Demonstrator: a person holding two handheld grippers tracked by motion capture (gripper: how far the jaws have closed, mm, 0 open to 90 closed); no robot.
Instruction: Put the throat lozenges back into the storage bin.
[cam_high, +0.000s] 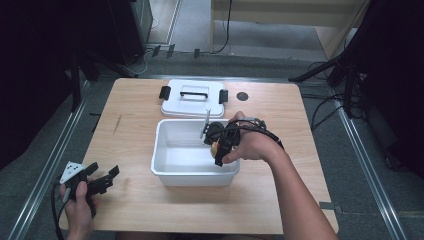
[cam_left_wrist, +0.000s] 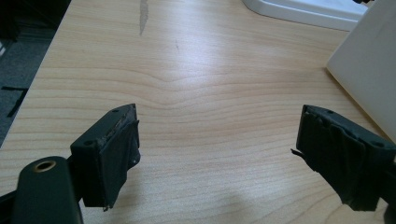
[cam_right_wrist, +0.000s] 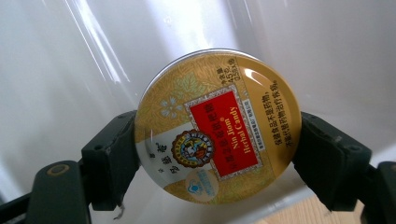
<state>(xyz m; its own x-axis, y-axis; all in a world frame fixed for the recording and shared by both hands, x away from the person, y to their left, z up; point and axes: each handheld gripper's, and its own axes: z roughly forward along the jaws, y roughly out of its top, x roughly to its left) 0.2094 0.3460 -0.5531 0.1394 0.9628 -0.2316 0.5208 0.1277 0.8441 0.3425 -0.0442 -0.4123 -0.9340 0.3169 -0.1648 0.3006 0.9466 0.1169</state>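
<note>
My right gripper (cam_right_wrist: 217, 154) has black jaws, and the tin (cam_right_wrist: 217, 128) between them is gold with a fine leafy pattern, a red label panel lettered in gold, a round dark emblem, a white patch with black characters, and a pale blue mark near its lower rim. The tub (cam_high: 165, 150) behind it is glossy white. Its lid (cam_high: 192, 102) is white too, with a black handle and black clips. My left gripper (cam_left_wrist: 217, 154) is black, above a table (cam_left_wrist: 201, 79) of pale wood with wavy grain and one grey streak.
</note>
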